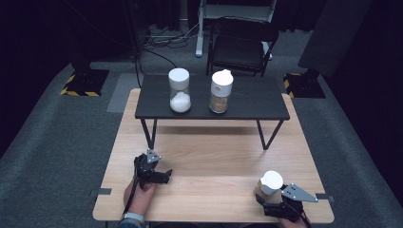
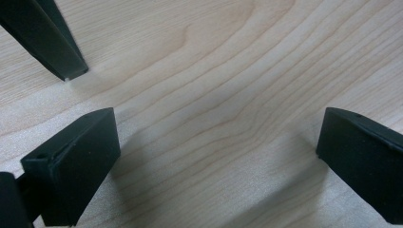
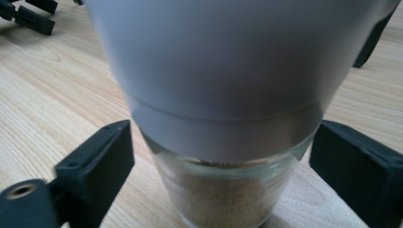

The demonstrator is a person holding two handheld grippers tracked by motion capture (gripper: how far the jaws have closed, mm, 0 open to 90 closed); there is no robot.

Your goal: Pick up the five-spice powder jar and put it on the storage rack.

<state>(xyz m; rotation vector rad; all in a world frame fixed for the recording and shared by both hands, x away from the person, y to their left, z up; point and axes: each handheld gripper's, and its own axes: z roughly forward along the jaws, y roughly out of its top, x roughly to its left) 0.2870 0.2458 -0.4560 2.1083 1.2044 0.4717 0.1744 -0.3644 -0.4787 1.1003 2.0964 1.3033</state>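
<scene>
Right gripper (image 1: 267,194) stood at the near right edge of the wooden table (image 1: 209,156), jaws around a white-capped glass jar (image 1: 269,184) of brown grains, not quite pressing it. Left gripper (image 1: 164,176) rested wide open, empty. Farther off, two jars (image 1: 179,90) on a black shelf (image 1: 252,102).

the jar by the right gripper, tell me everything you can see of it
The jar is clear glass with a wide white cap, holding a brown, grainy powder in its lower part. It stands upright on the light wooden table, near the front right edge. It sits between the black fingers of the right gripper, which flank the glass below the cap; a small gap shows on each side, so they do not yet press it. Nothing else touches it.
</scene>
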